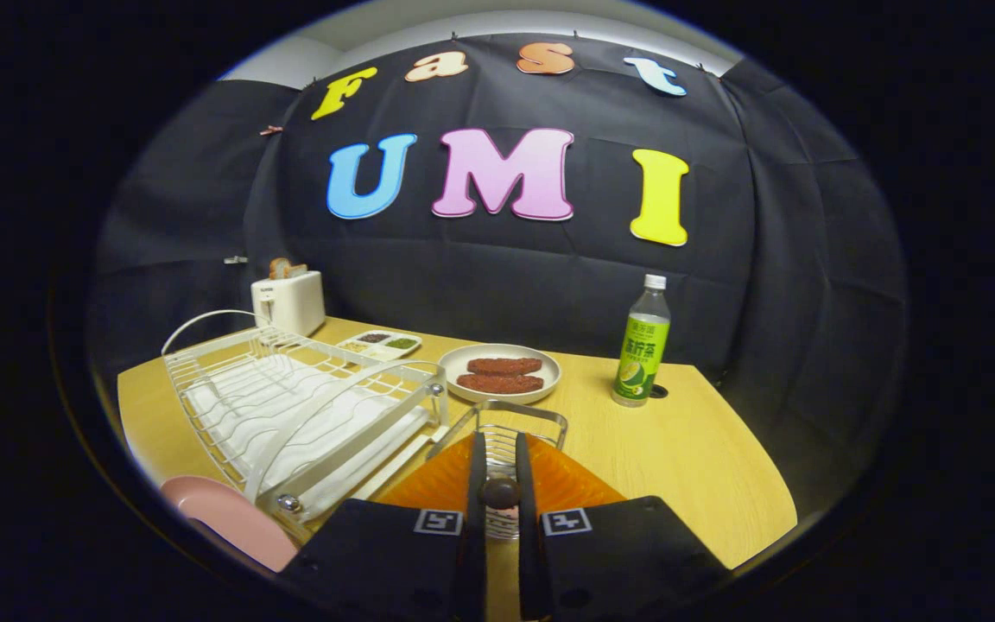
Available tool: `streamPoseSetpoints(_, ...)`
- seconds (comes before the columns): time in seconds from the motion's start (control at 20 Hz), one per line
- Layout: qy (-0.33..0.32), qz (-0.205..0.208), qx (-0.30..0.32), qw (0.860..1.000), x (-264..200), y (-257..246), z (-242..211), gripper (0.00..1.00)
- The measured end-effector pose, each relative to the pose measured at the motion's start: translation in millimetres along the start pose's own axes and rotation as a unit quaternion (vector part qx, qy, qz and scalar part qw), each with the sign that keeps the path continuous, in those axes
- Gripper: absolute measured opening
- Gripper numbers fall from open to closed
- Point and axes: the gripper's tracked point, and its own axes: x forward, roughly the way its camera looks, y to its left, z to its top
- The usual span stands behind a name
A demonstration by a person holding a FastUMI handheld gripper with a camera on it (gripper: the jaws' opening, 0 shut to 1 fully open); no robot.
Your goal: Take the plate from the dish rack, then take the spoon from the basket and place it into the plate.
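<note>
Spoon [500,492]: what shows of it is a small dark rounded knob, which I take for the end of its handle. It sits just to the right of the dish rack [290,406], over the orange basket [575,488]. The gripper [500,445] has its two fingers drawn close together, and each appears to press on a side of that knob, so the claw looks closed on the spoon.

It should handle as a light, stiff thing with no risk of breaking. The rounded end is likely smooth and could swivel or slip between the pads if the hold is only on the knob. A grip a little lower, on the straight of the handle, would be steadier, if there is room.

The pink plate [230,518] lies flat on the table [687,441] at the near left corner of the dish rack, already out of it. It is cut off, so only part of its rim shows. A plate of that look is probably hard plastic or glazed ware; a light spoon set into it should do no harm.

The spoon's bowl and shaft are hidden behind the fingers, so its length and material cannot be told. The basket's inside is mostly covered too; a wire frame [506,415] rises at its far side, and whether it belongs to the basket is unclear. Beyond the rack stand a toaster [290,301], a dish of reddish food [502,373] and a green bottle [641,354].
</note>
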Motion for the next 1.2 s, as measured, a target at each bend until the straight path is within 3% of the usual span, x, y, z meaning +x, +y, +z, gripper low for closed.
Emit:
streamPoseSetpoints(0.4,0.015,0.013,0.019,1.000,-1,4,9,0.12)
streamPoseSetpoints(0.85,0.010,0.020,0.021,1.000,-10,-9,70,0.11)
streamPoseSetpoints(1.05,0.003,0.045,0.022,0.999,-35,5,114,0.11)
streamPoseSetpoints(1.2,0.000,0.091,0.033,0.995,-64,40,138,0.11)
